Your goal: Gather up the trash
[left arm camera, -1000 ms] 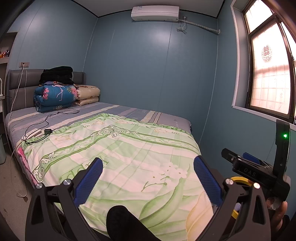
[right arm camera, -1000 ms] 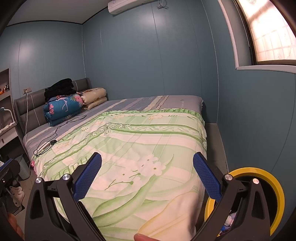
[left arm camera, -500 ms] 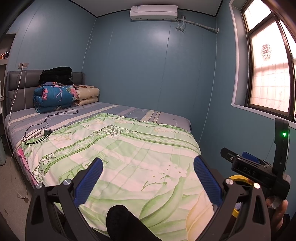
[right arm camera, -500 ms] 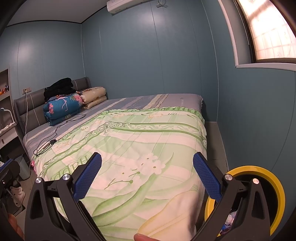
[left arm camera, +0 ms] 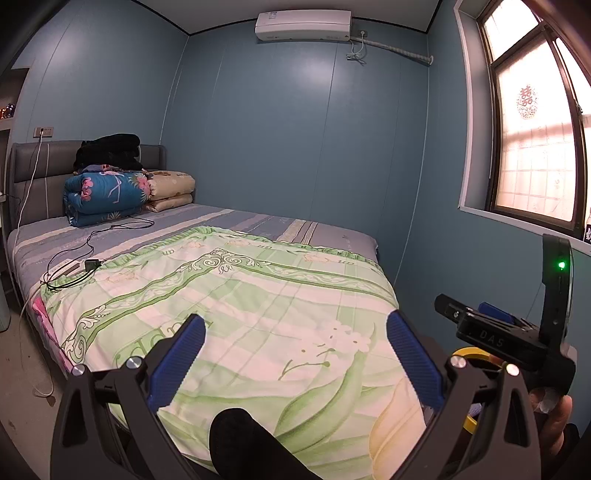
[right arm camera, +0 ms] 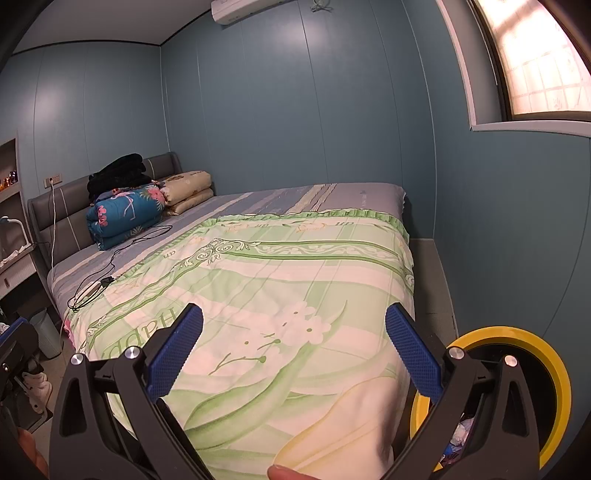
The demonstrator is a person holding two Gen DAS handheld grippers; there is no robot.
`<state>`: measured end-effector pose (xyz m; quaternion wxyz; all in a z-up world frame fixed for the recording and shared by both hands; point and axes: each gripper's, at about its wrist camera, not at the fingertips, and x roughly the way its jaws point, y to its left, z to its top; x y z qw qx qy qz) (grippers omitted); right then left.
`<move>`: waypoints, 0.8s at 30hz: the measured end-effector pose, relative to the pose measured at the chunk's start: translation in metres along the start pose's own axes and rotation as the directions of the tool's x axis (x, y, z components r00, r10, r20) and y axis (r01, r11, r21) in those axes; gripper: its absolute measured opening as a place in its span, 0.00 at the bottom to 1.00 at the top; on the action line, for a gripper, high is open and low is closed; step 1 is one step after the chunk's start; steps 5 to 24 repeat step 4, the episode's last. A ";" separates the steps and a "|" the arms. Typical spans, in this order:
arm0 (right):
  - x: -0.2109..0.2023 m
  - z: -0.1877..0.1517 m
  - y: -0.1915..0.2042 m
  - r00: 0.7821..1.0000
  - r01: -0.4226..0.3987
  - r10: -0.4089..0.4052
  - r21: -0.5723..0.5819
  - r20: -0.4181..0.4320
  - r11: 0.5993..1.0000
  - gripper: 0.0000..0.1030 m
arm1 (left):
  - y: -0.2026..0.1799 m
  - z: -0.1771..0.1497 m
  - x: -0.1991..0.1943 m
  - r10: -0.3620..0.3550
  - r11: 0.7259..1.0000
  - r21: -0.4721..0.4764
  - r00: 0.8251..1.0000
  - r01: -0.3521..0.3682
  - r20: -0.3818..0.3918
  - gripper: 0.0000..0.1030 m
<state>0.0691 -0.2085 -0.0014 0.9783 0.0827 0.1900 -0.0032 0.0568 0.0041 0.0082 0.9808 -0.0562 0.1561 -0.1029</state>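
1. The left tool [left arm camera: 295,354] fills the lower part of the left wrist view, its blue-padded fingers [left arm camera: 177,363] spread wide with nothing between them.
2. The right tool [right arm camera: 293,347] sits the same way in the lower part of the right wrist view, fingers wide apart and holding nothing.
3. Both point over a bed [left arm camera: 325,243] covered by a green floral quilt [right arm camera: 280,280] that takes up the middle of each frame.
4. A yellow-rimmed trash bin [right arm camera: 554,373] stands at the lower right of the right wrist view, just beside the foot of the bed; crumpled trash [right arm camera: 461,432] shows inside it, partly hidden behind the tool's right finger.
5. In the left wrist view only a sliver of the bin's yellow rim shows at lower right, behind the other tool's black body.
6. At the upper left of both frames, folded bedding [left arm camera: 107,195] is stacked against the grey headboard [left arm camera: 44,173].
7. A black cable [left arm camera: 92,240] trails across the bed's left side.
8. An air conditioner [left arm camera: 303,24] hangs at the top centre of the left wrist view, and a window [left arm camera: 532,122] lies at the upper right.
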 end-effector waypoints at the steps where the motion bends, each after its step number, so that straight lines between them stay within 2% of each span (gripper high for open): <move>1: 0.000 0.000 0.000 1.000 0.000 0.000 0.000 0.000 1.000 0.92 | 0.000 0.000 0.000 0.000 1.000 0.000 1.000 0.000 -0.001 0.92; 24: 0.000 0.000 0.000 1.000 0.001 -0.001 0.001 0.000 1.000 0.92 | 0.001 0.000 0.000 -0.003 1.000 -0.005 1.000 0.003 -0.003 0.92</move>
